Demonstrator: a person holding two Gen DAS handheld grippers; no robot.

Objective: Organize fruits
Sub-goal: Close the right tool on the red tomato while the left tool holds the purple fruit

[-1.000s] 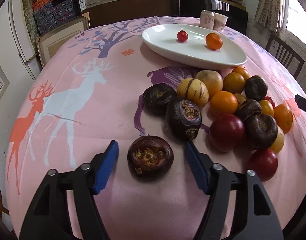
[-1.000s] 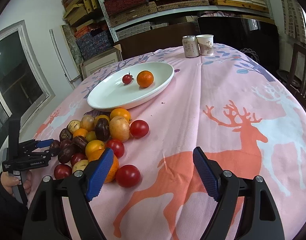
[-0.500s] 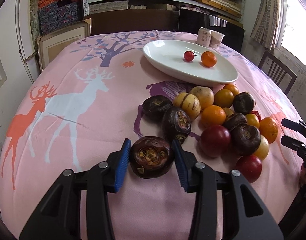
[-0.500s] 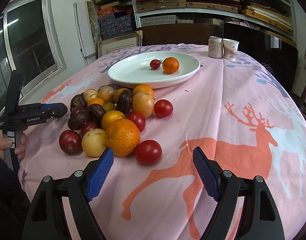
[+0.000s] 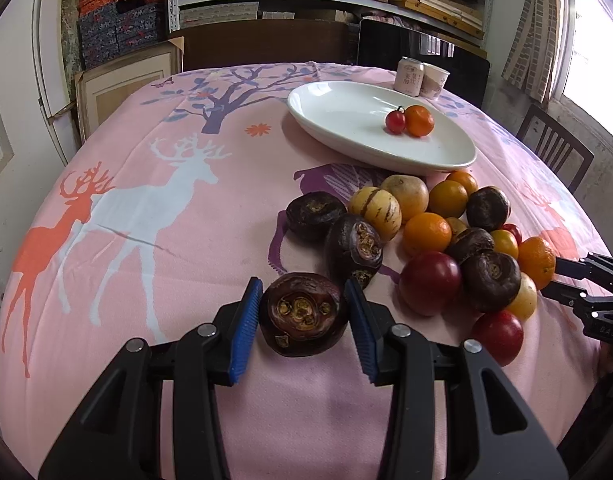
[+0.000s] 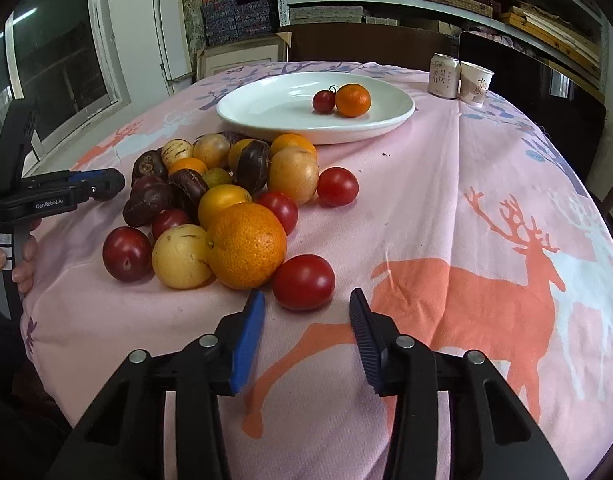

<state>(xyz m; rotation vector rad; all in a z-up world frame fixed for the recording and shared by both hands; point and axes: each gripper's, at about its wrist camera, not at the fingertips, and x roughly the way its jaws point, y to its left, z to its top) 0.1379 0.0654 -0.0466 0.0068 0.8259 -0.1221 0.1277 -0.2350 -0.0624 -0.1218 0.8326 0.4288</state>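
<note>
The left tool (image 5: 302, 322) is clenched on a dark, flattish fruit (image 5: 303, 314), taken across its broad sides with both blue pads pressed on it, near the counter (image 5: 154, 208) edge closest to the person, presumably so it can be carried off apart from the heap. The right tool (image 6: 306, 320) has just been closing yet grips nothing: its jaws stand narrowed just short of a red tomato (image 6: 303, 282), probably pre-sized to that small fruit. The white plate (image 6: 266, 114) lies toward the far edge, holding only a cherry tomato (image 6: 323, 101) and a small orange (image 6: 352, 100).
</note>
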